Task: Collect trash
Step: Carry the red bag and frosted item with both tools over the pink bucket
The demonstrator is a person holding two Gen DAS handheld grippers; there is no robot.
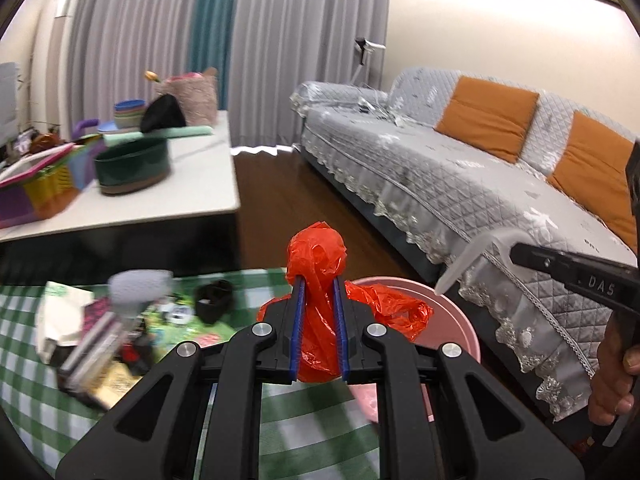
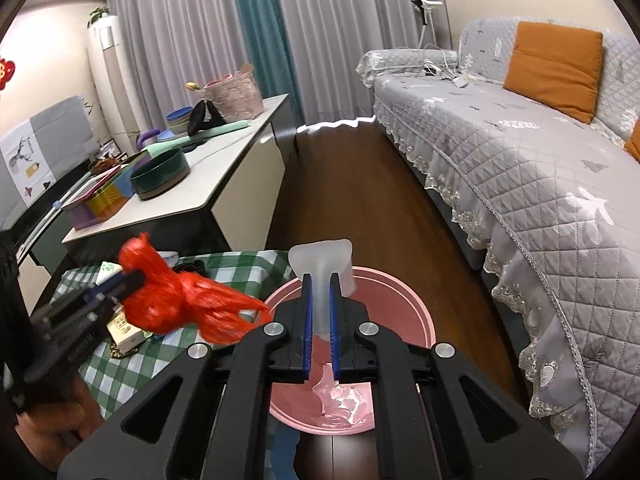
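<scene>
My left gripper (image 1: 319,280) is shut on a crumpled red plastic bag (image 1: 320,312), which bulges above and below its blue pads. The bag hangs at the near rim of a pink bin (image 1: 456,320) on the floor. In the right wrist view the same red bag (image 2: 168,300) shows at the left, over the checked table's edge. My right gripper (image 2: 320,280) is shut on a clear, frosted plastic piece (image 2: 322,264), held right above the pink bin (image 2: 400,308). Clear plastic lies inside the bin. From the left wrist view, the right gripper (image 1: 510,254) reaches in from the right with the frosted plastic piece (image 1: 472,258).
A green-checked low table (image 1: 40,360) holds packets, cards and a black cup (image 1: 212,300). Behind it stands a white table (image 2: 224,184) with bowls and baskets. A grey-covered sofa (image 2: 520,160) with orange cushions runs along the right. Dark wood floor (image 2: 352,184) lies between them.
</scene>
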